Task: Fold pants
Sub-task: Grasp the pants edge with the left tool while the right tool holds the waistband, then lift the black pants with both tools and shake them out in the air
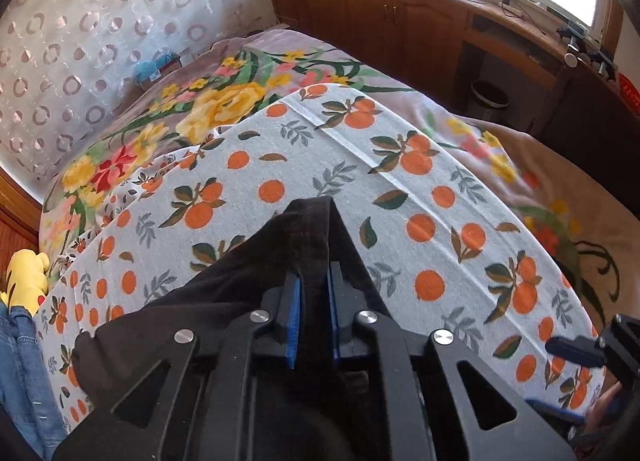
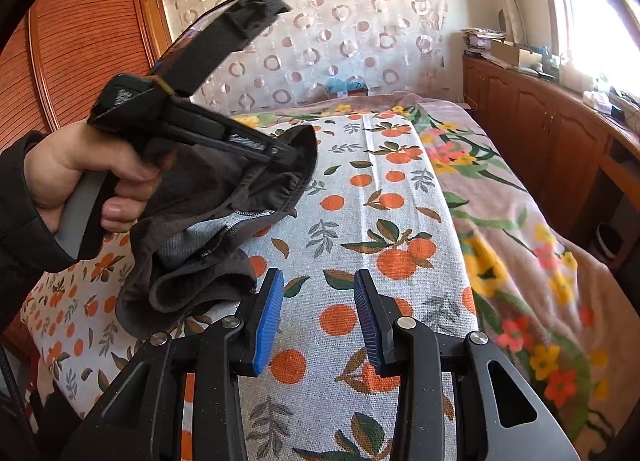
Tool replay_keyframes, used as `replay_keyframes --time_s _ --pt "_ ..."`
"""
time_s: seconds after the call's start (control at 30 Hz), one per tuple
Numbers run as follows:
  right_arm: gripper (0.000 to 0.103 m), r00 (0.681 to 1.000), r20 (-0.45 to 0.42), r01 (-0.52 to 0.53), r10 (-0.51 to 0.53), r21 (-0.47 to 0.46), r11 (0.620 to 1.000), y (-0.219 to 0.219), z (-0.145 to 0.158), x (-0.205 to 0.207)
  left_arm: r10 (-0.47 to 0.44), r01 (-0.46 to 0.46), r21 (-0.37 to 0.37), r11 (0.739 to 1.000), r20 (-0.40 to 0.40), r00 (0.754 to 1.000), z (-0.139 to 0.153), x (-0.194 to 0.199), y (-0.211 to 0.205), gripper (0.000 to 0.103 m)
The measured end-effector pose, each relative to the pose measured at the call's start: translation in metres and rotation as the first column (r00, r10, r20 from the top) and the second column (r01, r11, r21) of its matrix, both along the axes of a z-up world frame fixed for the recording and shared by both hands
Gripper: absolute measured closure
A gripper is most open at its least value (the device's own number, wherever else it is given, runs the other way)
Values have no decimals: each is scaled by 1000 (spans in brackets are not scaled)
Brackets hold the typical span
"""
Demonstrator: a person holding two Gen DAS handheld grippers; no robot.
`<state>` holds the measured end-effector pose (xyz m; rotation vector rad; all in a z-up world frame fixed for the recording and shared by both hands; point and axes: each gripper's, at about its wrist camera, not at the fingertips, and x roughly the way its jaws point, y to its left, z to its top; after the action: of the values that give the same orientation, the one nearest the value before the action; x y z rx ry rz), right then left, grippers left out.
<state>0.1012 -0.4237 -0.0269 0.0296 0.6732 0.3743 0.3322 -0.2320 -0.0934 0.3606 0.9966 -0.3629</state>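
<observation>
Spread over the bed, an orange-print cloth [image 2: 400,197] carried the dark pants [image 2: 224,213], bunched at its near left side. The left tool [image 1: 314,297] had its blue pads pinched on the waistband, lifting that end clear. The right tool [image 2: 319,317] stood half open and empty, just right of the heap's near edge, which looked like its nearest free hold.

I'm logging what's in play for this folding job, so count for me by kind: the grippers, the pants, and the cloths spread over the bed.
Grippers: 2, the left gripper and the right gripper
Pants: 1, the dark pants
Cloths on the bed: 2, the orange-print cloth and the floral blanket
Total: 5
</observation>
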Motion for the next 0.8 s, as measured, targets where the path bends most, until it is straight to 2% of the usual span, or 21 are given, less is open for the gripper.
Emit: replay_keyframes --time_s 0.2,0.4,0.5,0.6,0.8 --pt "65 1000 -3 3 -3 -14 1000 1 0 0 29 -20 -84 996 107 994 42 -32 50 94" --pt "65 1000 -1 1 -1 -40 999 5 1 2 97 -61 -177 982 203 974 80 -76 119 95" --pt "65 1000 13 0 1 -67 998 10 6 1 136 -86 -208 974 236 962 88 -93 149 95" --pt "65 999 16 -42 43 -35 998 21 15 -6 186 -125 -230 965 267 946 91 -115 183 95" --pt "64 985 47 -165 168 -48 985 60 27 -19 264 -191 -266 945 272 925 78 -147 225 95"
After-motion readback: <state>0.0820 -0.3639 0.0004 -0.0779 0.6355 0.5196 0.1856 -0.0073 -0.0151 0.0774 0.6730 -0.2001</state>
